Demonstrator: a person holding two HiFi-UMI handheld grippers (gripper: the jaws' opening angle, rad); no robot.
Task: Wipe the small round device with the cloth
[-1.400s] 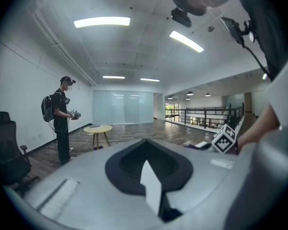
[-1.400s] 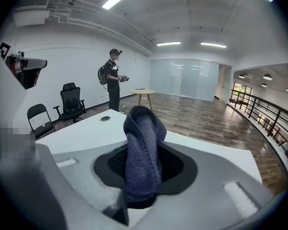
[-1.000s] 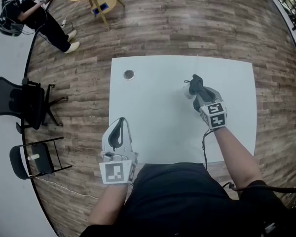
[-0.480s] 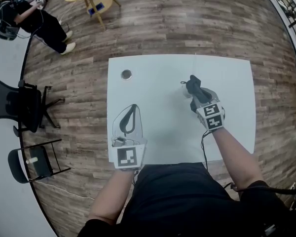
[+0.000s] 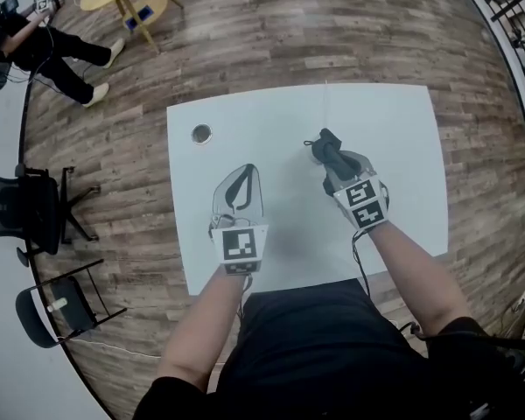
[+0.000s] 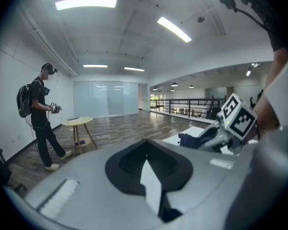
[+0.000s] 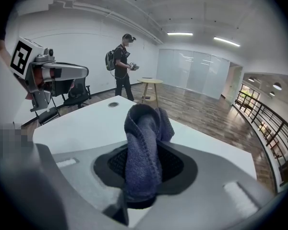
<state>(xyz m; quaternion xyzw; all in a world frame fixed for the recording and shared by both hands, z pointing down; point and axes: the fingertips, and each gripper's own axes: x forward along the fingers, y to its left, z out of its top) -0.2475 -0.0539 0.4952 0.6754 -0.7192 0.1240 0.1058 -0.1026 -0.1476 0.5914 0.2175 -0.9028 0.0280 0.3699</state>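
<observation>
On the white table [image 5: 402,173], at its far left corner, we note the small round device [image 5: 201,134], well apart from both grippers. Right gripper [image 5: 332,157] clamped on the dark blue cloth [image 5: 324,140], bunched upright. Left gripper [image 5: 245,171] pinched together, holding nothing, over mid-table.

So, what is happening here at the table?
A person stands at a white table with a gripper in each hand. The right gripper is shut on a dark blue cloth and holds it low over the table, at a small pale round thing, probably the device, which shows only partly beside the cloth. The left gripper hangs over the table to the left, jaws together, holding nothing. Whether the cloth touches the device cannot be told.
</observation>
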